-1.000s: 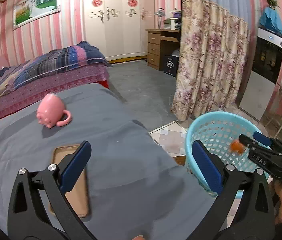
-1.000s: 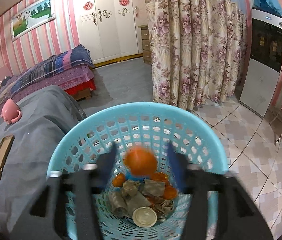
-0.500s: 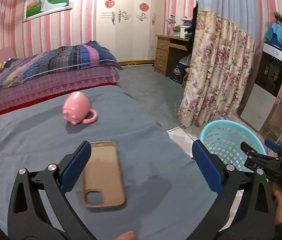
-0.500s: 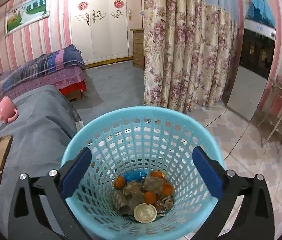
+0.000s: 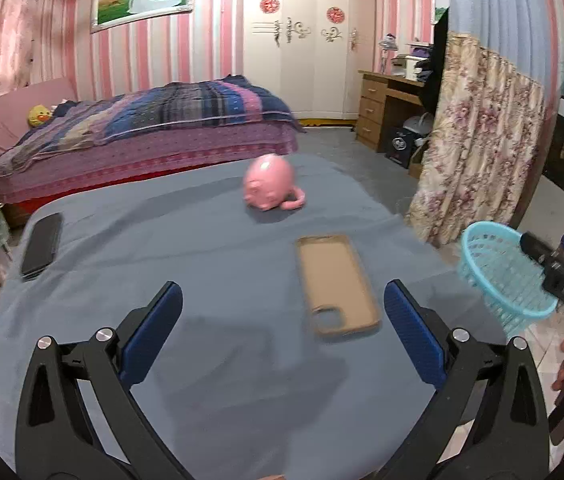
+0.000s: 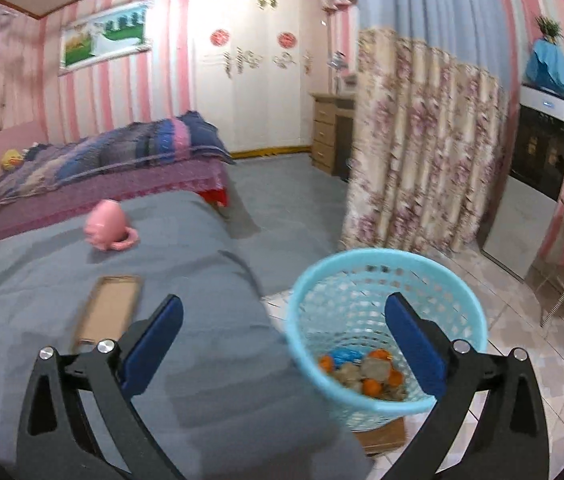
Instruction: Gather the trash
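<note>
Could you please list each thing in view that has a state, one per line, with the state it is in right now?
Left gripper: open, nothing between its fingers.
Right gripper: open, empty.
Basket: upright on the floor, partly filled with trash.
Phone case: empty, lying flat on the grey cloth.
Pink mug: upside down on the cloth.
Black phone: lying flat, screen dark.
Wardrobe: doors closed.

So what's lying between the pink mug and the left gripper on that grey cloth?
Only the tan phone case, flat on the grey cloth, between the pink mug and the open left gripper; the left wrist view shows it.
</note>
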The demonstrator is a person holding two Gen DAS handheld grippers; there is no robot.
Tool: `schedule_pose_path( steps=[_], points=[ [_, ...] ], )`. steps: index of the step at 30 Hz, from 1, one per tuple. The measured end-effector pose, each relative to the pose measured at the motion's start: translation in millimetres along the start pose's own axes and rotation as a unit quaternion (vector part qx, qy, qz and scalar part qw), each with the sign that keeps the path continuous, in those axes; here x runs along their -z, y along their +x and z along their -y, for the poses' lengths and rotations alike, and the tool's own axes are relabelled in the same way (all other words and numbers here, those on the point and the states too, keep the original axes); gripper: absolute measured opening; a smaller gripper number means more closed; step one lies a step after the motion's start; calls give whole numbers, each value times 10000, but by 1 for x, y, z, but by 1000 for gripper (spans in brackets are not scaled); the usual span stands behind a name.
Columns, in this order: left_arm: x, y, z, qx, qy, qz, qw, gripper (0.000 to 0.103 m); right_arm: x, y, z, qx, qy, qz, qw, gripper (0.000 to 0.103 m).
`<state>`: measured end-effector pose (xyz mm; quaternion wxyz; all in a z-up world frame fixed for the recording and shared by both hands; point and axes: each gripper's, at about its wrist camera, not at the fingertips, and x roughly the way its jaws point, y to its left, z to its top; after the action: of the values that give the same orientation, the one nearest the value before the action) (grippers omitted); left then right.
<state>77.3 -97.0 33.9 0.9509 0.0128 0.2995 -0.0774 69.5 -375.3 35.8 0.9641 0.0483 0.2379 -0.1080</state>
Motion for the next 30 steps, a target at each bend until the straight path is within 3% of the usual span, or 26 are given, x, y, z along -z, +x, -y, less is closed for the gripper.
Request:
schedule_pose_path(
  steps=[12,21,30],
  points=[
    [27,-30,-62,-335,-220,60,9992,97,21,-40,-97,-461,-142,87,9988,99],
    [52,-17,-78,-332,-192,-160,9991,97,51,-54,-135,-571,-443,208,9972,99],
    [54,-9,-85,-381,-311,21,9988,98,61,-51,-143,-605,-601,278,9960,99]
  ],
)
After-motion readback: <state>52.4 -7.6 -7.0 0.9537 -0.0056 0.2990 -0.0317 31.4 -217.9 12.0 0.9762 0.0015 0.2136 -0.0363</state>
